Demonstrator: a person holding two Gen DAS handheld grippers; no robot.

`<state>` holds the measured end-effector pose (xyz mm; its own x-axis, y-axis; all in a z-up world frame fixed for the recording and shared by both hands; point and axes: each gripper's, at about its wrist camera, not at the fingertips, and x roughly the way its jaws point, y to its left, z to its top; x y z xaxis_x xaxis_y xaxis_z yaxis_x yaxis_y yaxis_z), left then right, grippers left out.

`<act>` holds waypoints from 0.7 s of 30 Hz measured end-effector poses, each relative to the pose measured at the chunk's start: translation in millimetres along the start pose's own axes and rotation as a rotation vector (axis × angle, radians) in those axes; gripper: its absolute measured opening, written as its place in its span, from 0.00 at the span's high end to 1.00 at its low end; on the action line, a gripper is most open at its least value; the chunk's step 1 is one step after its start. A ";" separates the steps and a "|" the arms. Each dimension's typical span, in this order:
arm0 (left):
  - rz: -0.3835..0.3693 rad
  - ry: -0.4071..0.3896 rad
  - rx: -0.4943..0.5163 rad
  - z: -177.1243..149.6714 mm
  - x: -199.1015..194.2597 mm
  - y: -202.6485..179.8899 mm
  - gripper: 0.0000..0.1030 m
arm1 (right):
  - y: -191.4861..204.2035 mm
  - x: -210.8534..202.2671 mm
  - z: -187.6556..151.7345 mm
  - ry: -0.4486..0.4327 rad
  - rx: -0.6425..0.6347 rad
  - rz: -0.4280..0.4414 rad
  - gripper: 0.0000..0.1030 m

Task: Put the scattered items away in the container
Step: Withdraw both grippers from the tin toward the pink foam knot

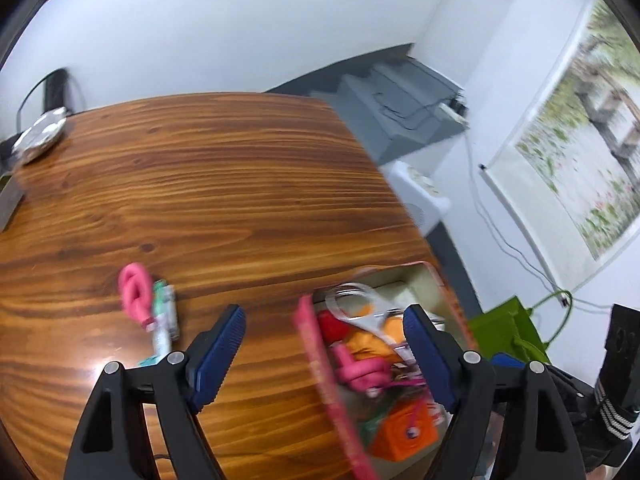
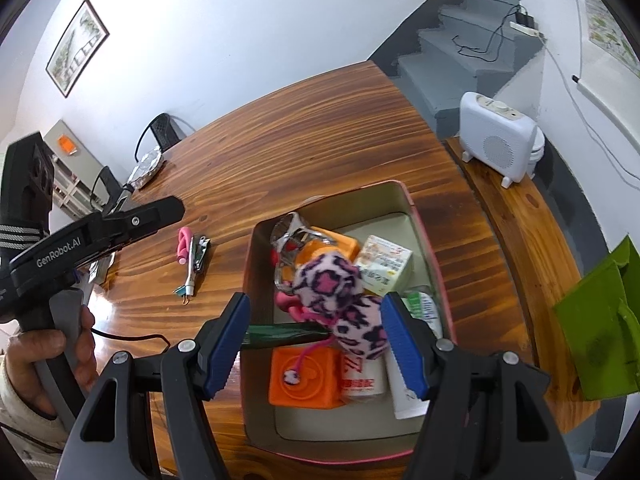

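The small pink curler (image 2: 183,249) and clippers (image 2: 201,254) left of the full pink-rimmed box (image 2: 424,236) could be knocked off the brown wooden counter (image 2: 304,136) by wide, empty fingers (image 1: 219,354).

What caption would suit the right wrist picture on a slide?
Open right gripper hovering over a pink-rimmed box holding a pink leopard-print plush toy, orange cube and cartons.
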<state>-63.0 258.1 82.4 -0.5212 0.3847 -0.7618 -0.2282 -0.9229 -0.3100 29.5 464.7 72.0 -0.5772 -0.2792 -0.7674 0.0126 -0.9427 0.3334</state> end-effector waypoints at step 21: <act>0.156 0.054 -0.190 -32.1 -26.2 136.3 0.20 | 95.3 42.5 -8.8 0.084 -0.111 0.065 0.31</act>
<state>-54.1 121.8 41.8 -0.4922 0.2409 -0.8365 0.0126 -0.9589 -0.2836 13.4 361.4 66.4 -0.5022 -0.3499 -0.7908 0.1402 -0.9353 0.3249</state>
